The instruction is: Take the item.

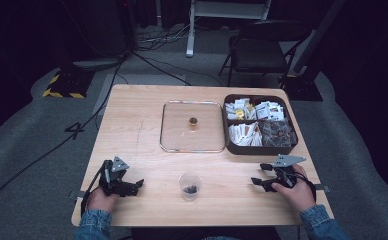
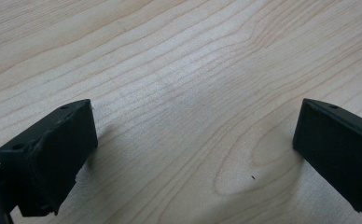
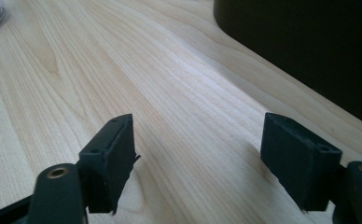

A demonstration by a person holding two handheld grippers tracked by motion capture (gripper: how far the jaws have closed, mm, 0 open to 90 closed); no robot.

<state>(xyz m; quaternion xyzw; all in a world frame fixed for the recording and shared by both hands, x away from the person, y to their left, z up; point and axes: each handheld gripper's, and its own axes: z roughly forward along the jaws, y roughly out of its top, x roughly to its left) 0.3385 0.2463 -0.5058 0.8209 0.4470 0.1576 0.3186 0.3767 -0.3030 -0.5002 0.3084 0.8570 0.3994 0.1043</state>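
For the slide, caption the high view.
Both open grippers, left and right, rest on the table flanking a clear cup.

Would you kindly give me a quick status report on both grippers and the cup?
Left gripper and right gripper open, resting on table. Clear cup upright between them, untouched, something dark inside. Nothing in the way.

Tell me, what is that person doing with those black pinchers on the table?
A person sits at a wooden table with a gripper in each hand. The left gripper and the right gripper both rest on the table, open and holding nothing. Between them stands a small clear cup with something dark inside. Farther back lie a clear lid and a dark box of packets.
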